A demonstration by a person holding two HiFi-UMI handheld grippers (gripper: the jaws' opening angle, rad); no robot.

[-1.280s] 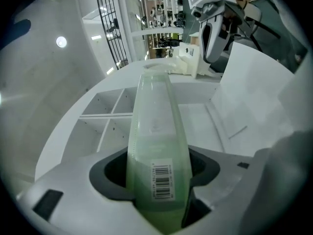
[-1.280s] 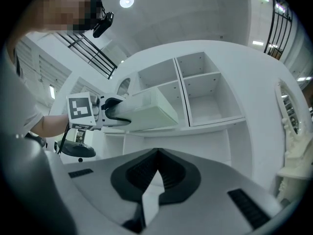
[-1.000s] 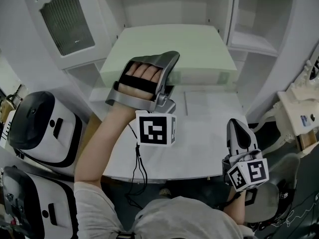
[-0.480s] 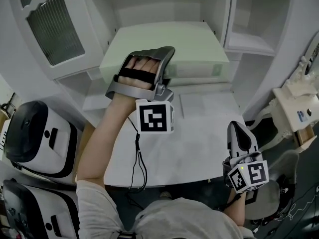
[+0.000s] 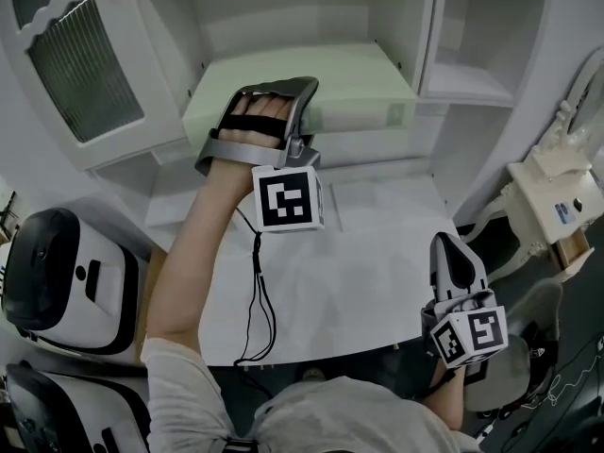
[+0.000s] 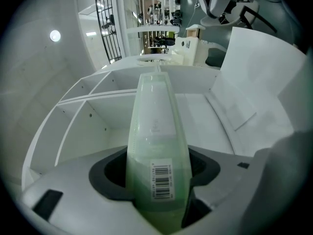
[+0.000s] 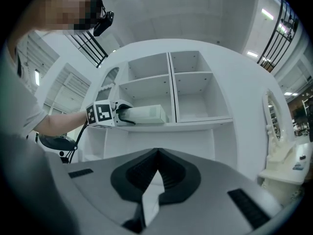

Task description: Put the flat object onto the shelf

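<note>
The flat object is a pale green box (image 5: 326, 83) with a barcode label on its near edge (image 6: 161, 180). My left gripper (image 5: 304, 144) is shut on that near edge, with the box (image 6: 154, 131) running straight out between the jaws. In the right gripper view the box (image 7: 146, 114) lies level in the lower left compartment of the white shelf (image 7: 195, 124), with the left gripper (image 7: 120, 115) at the compartment's left mouth. Whether the box rests on the board I cannot tell. My right gripper (image 5: 455, 253) hangs low at the table's front right, shut and empty (image 7: 155, 173).
A white table (image 5: 377, 281) stands in front of the shelf unit. A cabinet door with a grille (image 5: 80, 69) stands open at the left. Two white and black machines (image 5: 57, 272) sit on the floor at the left, and cream furniture (image 5: 552, 196) stands at the right.
My left gripper has carried the green box forward, deeper into the shelf compartment. The right gripper has stayed where it was.
</note>
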